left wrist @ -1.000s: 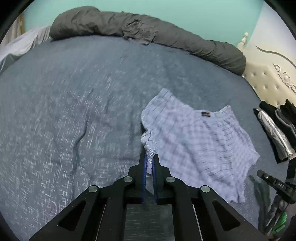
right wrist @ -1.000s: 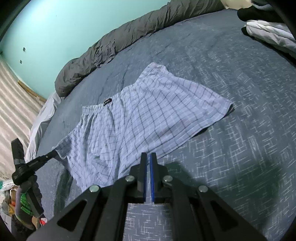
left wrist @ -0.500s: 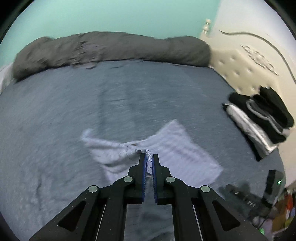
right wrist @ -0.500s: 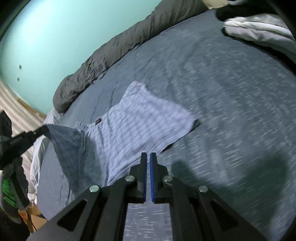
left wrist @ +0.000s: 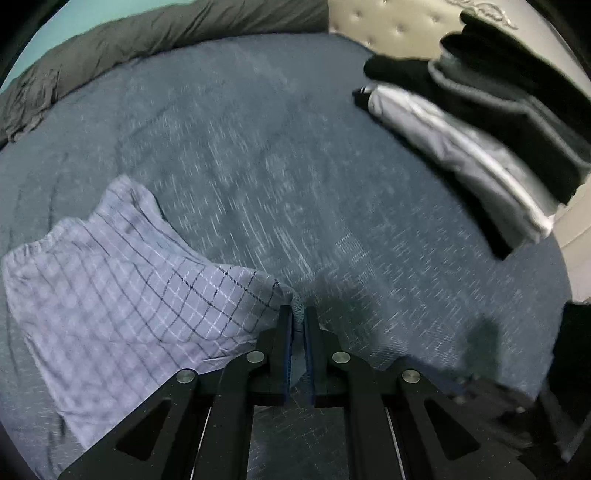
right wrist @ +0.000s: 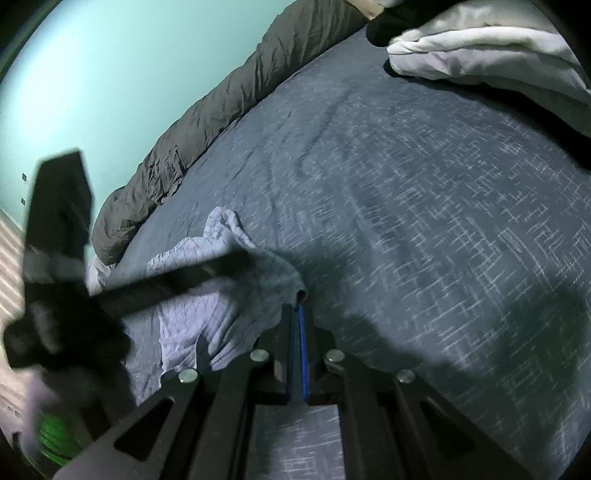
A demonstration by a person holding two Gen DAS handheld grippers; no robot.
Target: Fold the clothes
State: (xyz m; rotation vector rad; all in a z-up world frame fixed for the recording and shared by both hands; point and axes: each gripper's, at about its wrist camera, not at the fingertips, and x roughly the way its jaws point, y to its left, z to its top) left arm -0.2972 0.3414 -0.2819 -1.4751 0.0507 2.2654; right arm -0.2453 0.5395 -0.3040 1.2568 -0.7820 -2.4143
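Checked cotton shorts (left wrist: 122,291) folded, rumpled; blue slubby bedspread (left wrist: 295,166)

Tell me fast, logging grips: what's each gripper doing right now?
Left gripper: closed on the checked shorts.
Right gripper: closed, holding nothing.

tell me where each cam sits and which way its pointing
Left wrist: on the left gripper, looking down along its fingers at the checked shorts whose corner it pinches, on the blue bedspread; its own black fingers show.
Right wrist: on the right gripper, angled down across the bed; its shut fingers show, plus the blurred left gripper crossing over.
Shared: shorts, bedspread, grey duvet, folded clothes pile.
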